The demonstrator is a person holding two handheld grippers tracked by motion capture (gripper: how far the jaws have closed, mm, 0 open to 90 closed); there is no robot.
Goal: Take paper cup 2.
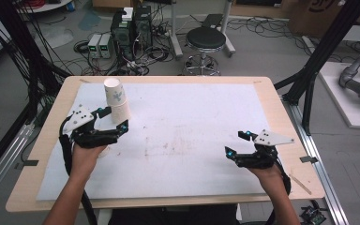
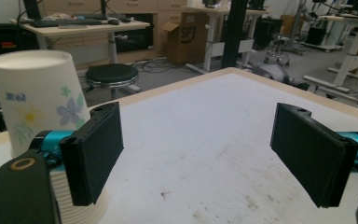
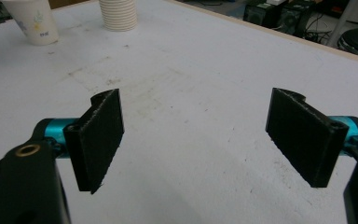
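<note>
Cup stack: upside-down white paper cups with a blue and green flower print, nested into a ribbed stack (image 1: 116, 104), standing at the rear left of the surface and leaning a little to the left in the high view
Stack against the jaws: in the left gripper view the stack (image 2: 39, 112) stands outside and behind the left-hand jaw, its ribbed lower rims showing under that jaw; nothing lies between the two pads
Left gripper: black hand-held gripper with a grey three-cornered plate (image 1: 112, 121), jaws wide apart, held just in front of the stack; whether a jaw touches the cups cannot be told
Right gripper: matching black gripper (image 1: 237, 143), jaws wide apart with nothing between them, held over the front right of the surface, well apart from the stack
Far cups in the right gripper view: a single flower-print paper cup (image 3: 31, 21) stands just beside a ribbed white stack of rims (image 3: 118, 15) at the far edge
Surface: pale wooden table covered with a scuffed white sheet (image 1: 192, 136)
</note>
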